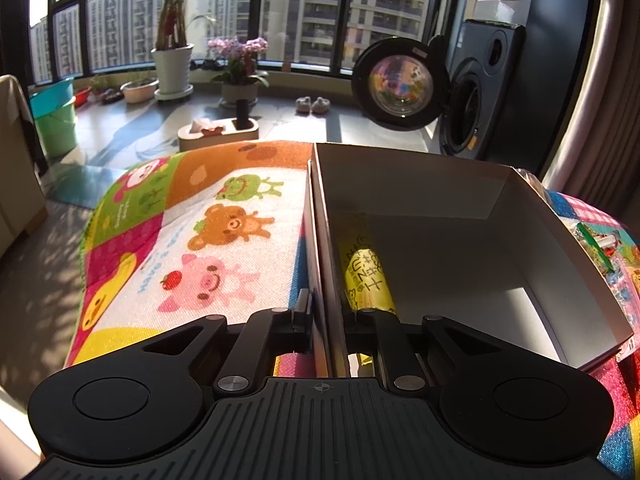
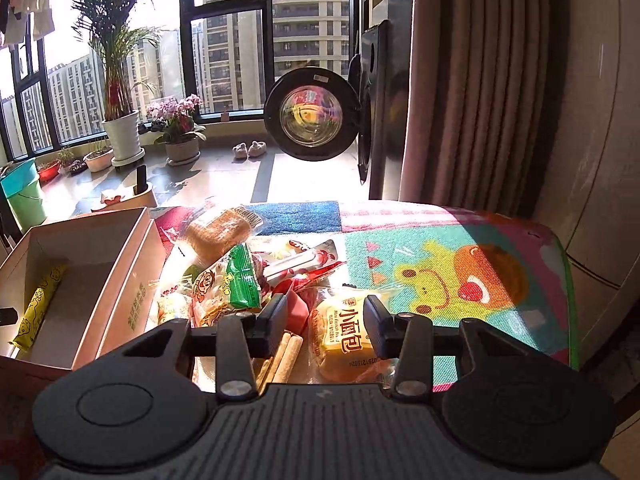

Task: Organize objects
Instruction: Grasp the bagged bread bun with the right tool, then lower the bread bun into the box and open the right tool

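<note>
**Bread pack sits dead ahead of the right gripper**

The colourful cartoon-print play mat (image 2: pixel 440 264) covers the bench. On it, at about nine o'clock from the snack pile, stands the open white cardboard box (image 2: pixel 120 264), holding one yellow printed stick pack (image 2: pixel 38 308) along its left wall.

The left gripper (image 1: pixel 326 320) is clamped on the box's left wall, one finger inside, one outside.

The right gripper (image 2: pixel 326 320), nearer the pile, is wide open and empty. The clear-wrapped golden bread pack with red lettering (image 2: pixel 344 344) lies between its fingers at twelve o'clock, long axis running roughly along them.
</note>
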Tool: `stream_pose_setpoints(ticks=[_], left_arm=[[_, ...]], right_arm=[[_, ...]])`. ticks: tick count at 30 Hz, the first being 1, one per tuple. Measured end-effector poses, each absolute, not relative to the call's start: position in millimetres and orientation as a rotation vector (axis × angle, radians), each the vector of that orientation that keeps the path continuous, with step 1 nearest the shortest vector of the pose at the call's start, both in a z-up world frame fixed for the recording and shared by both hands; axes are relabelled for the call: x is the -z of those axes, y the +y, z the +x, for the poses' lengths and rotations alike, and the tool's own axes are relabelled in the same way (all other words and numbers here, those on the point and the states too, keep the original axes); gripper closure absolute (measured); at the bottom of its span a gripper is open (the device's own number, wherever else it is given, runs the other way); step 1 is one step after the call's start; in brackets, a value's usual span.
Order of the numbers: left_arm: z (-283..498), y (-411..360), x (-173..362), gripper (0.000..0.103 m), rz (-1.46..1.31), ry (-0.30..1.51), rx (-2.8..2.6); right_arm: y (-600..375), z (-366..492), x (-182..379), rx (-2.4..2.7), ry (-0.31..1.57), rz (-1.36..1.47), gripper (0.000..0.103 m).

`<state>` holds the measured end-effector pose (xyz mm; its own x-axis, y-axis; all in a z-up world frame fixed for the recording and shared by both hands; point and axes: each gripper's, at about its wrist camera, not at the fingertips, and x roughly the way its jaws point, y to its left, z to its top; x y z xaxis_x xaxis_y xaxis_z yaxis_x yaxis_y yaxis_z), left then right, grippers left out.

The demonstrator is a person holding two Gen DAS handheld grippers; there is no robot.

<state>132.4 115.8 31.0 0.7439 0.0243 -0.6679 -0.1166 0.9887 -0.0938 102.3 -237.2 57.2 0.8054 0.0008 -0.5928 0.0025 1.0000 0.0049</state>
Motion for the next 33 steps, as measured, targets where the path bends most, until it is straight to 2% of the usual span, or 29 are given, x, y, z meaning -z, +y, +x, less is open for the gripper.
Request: stream_pose_setpoints(ticks=[4, 7, 11, 13, 14, 17, 25, 33], left_arm=[[133, 116, -32, 0.09, -0.138, 0.73, -0.079], [133, 116, -32, 0.09, -0.138, 0.727, -0.084], [133, 115, -32, 0.09, -0.135, 0.729, -0.083], [133, 115, -32, 0.09, -0.132, 0.728, -0.084], [133, 115, -32, 0.09, -0.134, 0.728, -0.085], [133, 115, -32, 0.09, -0.139, 0.728, -0.087], [132, 115, -33, 0.09, -0.135, 0.725, -0.085], [130, 116, -32, 0.089, -0.153, 0.721, -0.081]], right_arm=[[-254, 125, -45, 0.026, 0.706, -0.013, 0.058], [-261, 141, -29, -0.008, 0.759, 0.025, 0.046], [-258, 152, -18, -0.053, 0.795, 0.054, 0.044], [-251, 153, -15, -0.053, 0.809, -0.003, 0.044], [-248, 151, -14, -0.05, 0.81, -0.034, 0.048], [-249, 139, -19, -0.039, 0.828, -0.046, 0.051], [-252, 44, -53, -0.103, 0.809, -0.084, 0.051], [-187, -16, -65, -0.383, 0.872, -0.116, 0.051]])
